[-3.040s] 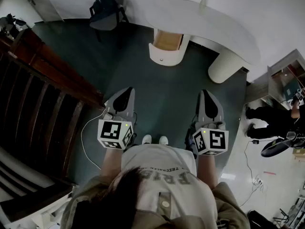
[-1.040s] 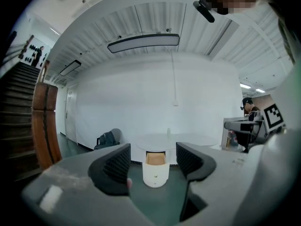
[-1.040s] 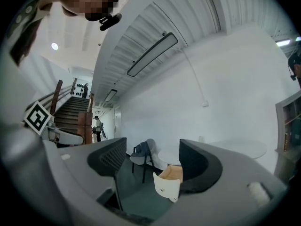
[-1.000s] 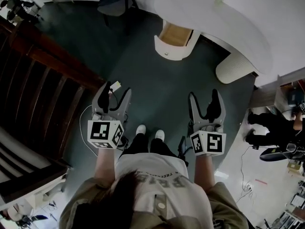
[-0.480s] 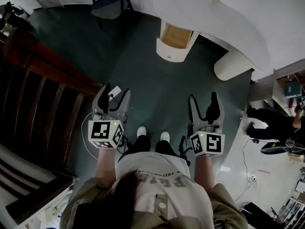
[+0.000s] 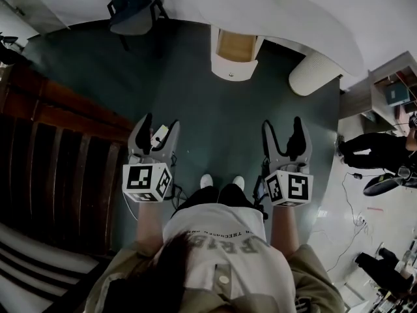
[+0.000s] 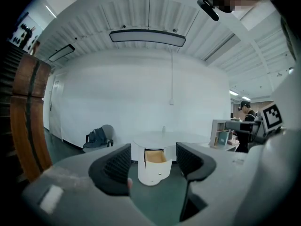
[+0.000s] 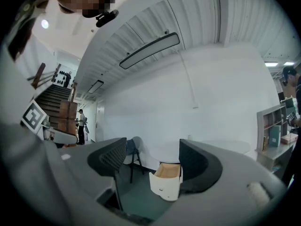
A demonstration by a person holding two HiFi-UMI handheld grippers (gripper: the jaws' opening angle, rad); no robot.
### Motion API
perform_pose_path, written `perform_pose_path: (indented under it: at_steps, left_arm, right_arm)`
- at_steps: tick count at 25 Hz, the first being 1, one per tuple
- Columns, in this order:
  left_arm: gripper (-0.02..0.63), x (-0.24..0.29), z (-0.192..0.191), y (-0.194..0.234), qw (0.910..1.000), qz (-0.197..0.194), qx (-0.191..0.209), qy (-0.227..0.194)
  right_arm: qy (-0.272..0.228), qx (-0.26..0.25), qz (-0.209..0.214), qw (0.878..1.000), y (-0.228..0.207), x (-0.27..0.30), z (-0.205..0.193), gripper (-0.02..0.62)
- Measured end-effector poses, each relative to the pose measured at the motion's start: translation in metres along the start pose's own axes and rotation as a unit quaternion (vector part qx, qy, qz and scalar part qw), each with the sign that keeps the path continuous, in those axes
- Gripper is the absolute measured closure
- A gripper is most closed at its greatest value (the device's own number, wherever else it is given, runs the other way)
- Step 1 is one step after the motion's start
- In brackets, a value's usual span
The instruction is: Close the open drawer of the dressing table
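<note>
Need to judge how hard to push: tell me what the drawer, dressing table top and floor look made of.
Drawer: curved front in smooth white, likely painted or laminated board; the inside is tan and looks like bare wood or plywood.
Dressing table top: same smooth matte white, no grain showing.
Floor: dark green, even and dull, possibly carpet or vinyl; cannot tell which.

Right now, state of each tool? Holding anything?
left tool: open, holding nothing.
right tool: open, holding nothing.
</note>
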State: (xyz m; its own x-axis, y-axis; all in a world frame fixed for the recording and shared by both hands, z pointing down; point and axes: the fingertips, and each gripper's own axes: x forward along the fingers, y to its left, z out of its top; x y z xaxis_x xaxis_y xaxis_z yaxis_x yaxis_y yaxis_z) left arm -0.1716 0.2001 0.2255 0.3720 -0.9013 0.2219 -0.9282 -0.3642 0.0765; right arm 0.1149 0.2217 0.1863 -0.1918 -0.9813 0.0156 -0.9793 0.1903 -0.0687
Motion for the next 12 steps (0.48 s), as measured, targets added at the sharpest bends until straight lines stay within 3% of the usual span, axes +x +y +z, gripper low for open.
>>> perform_pose_path:
  at_steps: [12]
  left_arm:
    - [0.301, 0.029, -0.023, 0.015, 0.9994, -0.001, -0.006, 0.035]
  right_arm:
    - [0.03, 0.012, -0.024, 0.999, -0.019, 0.028, -0.034, 0.255]
